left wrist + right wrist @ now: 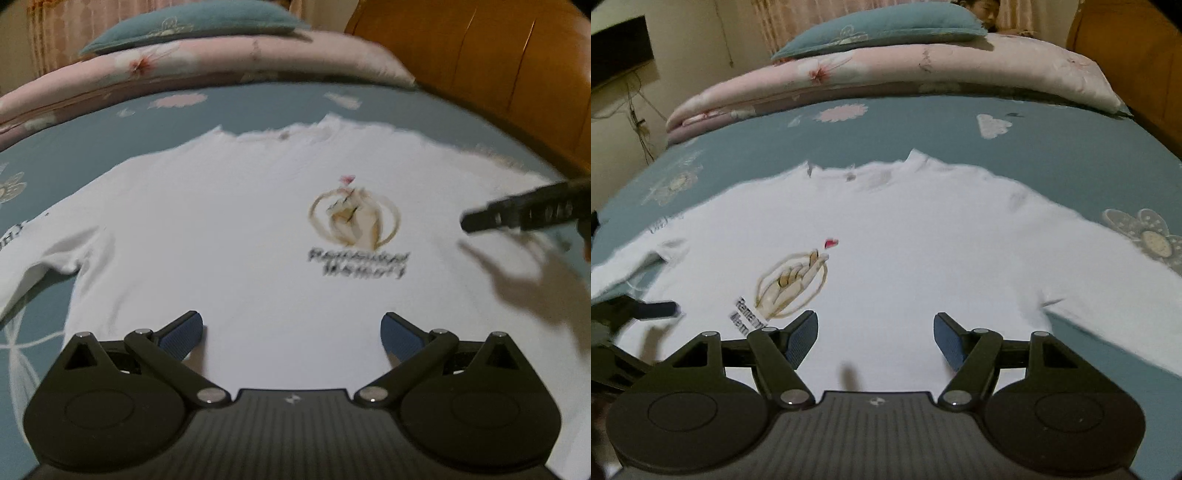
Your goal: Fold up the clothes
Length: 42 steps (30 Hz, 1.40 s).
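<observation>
White T-shirt (pixel 221 221) lies flat, front up, on the teal bed sheet (pixel 960 133). Both grippers, left (pixel 293 332) and right (pixel 875 332), hover with fingers apart, empty. Only the left view shows the wooden headboard (pixel 480 55) fully.

**A bedroom in a home**

The work surface is a bed (pixel 1052 147) covered with a teal sheet with flower prints. At the far side lie a folded pink floral quilt (pixel 886 74) and a teal pillow (pixel 886 26). A wooden headboard (pixel 480 55) stands at the right, and curtains (pixel 55 33) hang behind.
</observation>
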Each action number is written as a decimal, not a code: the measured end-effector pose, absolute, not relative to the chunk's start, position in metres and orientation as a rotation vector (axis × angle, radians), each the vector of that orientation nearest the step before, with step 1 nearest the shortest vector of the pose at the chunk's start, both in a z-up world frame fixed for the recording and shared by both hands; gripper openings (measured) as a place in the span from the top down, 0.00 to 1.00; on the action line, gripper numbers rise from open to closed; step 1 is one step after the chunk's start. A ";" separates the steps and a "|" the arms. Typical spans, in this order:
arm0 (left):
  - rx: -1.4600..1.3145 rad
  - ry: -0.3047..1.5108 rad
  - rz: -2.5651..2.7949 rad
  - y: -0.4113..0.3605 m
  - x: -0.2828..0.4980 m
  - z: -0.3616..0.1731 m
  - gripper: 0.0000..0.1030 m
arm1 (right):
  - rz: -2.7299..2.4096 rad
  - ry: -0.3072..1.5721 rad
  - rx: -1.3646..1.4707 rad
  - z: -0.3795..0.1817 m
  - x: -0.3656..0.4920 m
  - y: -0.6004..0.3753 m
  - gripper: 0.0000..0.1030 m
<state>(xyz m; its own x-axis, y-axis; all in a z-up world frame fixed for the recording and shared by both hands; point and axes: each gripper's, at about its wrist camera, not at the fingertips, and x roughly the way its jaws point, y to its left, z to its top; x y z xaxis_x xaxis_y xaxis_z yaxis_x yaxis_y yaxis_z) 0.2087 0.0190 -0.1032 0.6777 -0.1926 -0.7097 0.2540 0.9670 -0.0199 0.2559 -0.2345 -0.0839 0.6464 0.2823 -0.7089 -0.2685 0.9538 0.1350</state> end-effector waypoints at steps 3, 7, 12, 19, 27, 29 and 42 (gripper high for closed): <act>0.082 0.782 -0.263 0.023 0.207 -0.105 0.01 | 0.282 0.775 -0.096 -0.103 0.231 -0.232 0.27; 0.086 0.786 -0.262 0.025 0.205 -0.104 0.01 | 0.205 0.799 -0.076 -0.102 0.193 -0.255 0.21; 0.086 0.784 -0.255 0.024 0.202 -0.104 0.01 | 0.109 0.822 -0.100 -0.086 0.147 -0.270 0.21; 0.085 0.774 -0.249 0.024 0.201 -0.105 0.01 | 0.284 0.714 -0.100 -0.073 0.119 -0.213 0.21; 0.078 0.768 -0.262 0.029 0.199 -0.106 0.01 | 0.247 0.751 -0.078 -0.112 0.065 -0.223 0.08; 0.078 0.778 -0.248 0.027 0.200 -0.103 0.01 | 0.231 0.762 -0.081 -0.112 0.046 -0.233 0.06; 0.140 0.763 -0.359 0.000 0.176 -0.086 0.01 | 0.415 0.715 -0.155 -0.092 0.049 -0.157 0.06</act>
<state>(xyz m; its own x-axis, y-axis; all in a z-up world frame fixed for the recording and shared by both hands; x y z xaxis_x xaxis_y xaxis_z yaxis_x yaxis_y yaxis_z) 0.1756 0.0005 -0.0862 0.6656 -0.2668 -0.6970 0.3672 0.9301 -0.0053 0.0494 -0.1571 -0.0915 0.6780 0.3155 -0.6639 -0.4199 0.9076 0.0024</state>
